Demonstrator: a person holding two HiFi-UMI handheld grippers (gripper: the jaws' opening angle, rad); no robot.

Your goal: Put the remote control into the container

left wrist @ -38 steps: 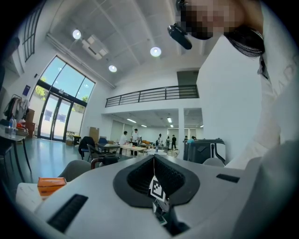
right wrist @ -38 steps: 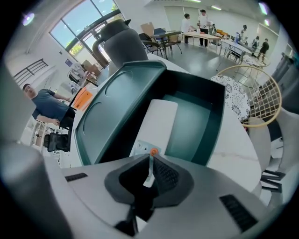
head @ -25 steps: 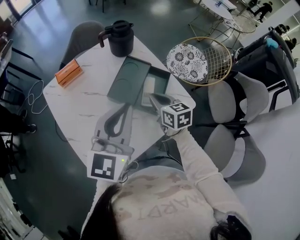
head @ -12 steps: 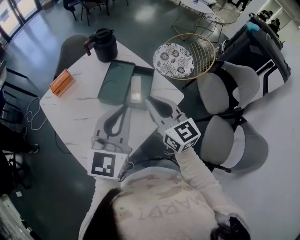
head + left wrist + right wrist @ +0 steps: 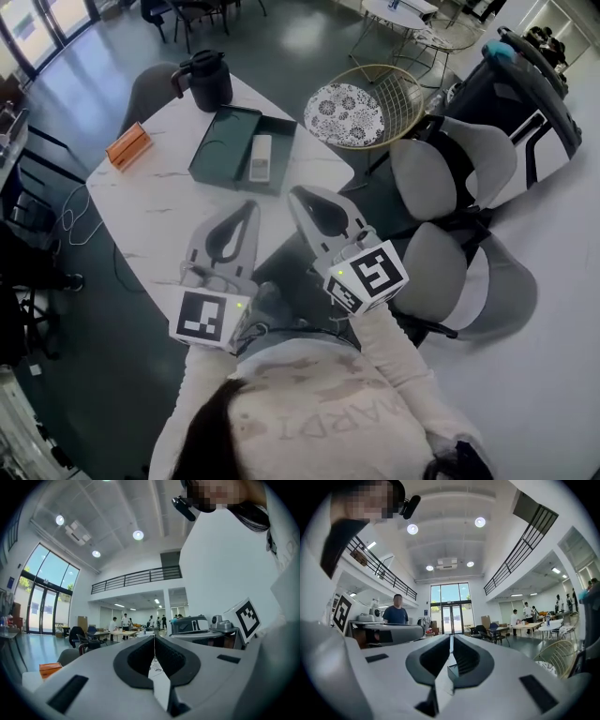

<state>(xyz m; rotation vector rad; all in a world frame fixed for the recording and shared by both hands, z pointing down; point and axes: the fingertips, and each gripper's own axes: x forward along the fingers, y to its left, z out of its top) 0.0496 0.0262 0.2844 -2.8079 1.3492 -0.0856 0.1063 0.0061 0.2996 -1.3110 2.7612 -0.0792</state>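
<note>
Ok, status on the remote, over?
Left gripper and right gripper: jaws shut, empty. Remote control lying inside the container. Nothing in the way.

Left tool (image 5: 248, 205), right tool (image 5: 294, 194): both closed.

The right gripper (image 5: 451, 638) points level into a tall hall, its jaws pressed together with nothing between them. Glass doors (image 5: 451, 606) stand at twelve o'clock, beyond the tips. A person in a blue shirt (image 5: 397, 613) stands at ten o'clock. Several people gather round a table (image 5: 534, 624) at three o'clock. A wire basket (image 5: 554, 651) sits at four o'clock.
</note>
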